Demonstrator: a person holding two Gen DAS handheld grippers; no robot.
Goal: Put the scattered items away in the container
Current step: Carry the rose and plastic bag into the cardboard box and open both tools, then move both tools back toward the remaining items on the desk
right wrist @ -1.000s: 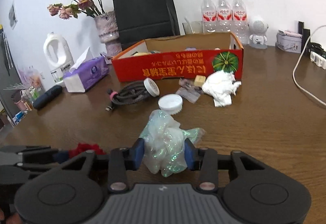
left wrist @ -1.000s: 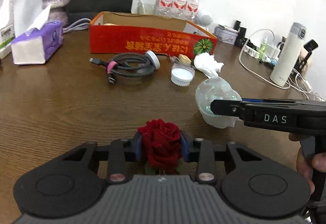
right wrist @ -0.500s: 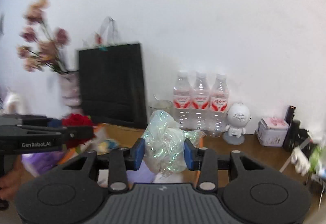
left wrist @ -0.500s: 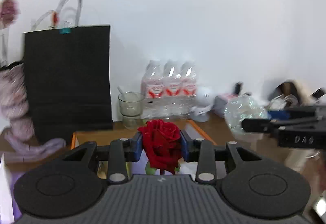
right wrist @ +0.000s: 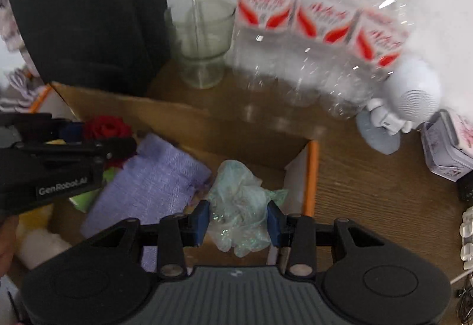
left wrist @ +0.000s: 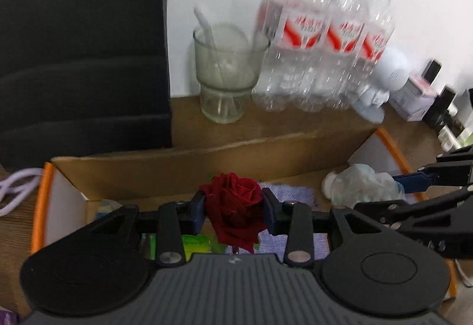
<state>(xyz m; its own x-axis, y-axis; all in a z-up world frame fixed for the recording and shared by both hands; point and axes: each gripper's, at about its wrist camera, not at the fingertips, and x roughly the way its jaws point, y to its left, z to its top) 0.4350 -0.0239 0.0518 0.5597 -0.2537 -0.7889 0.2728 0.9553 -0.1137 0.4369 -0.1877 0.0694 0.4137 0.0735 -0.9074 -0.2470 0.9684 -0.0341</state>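
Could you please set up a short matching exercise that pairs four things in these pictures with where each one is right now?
Things:
1. red rose
2. crumpled iridescent wrap
3. glass cup
4. purple cloth

Places:
A. lying inside the cardboard box
B. between the jaws of the right gripper
C. standing on the table behind the box, beside the water bottles
D. between the jaws of the left gripper

Pairs: 1-D, 2-B, 3-C, 4-A

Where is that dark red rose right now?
The dark red rose sits pinched in the left tool, above the open cardboard box, over a folded lilac cloth. The right-wrist view shows it at left.
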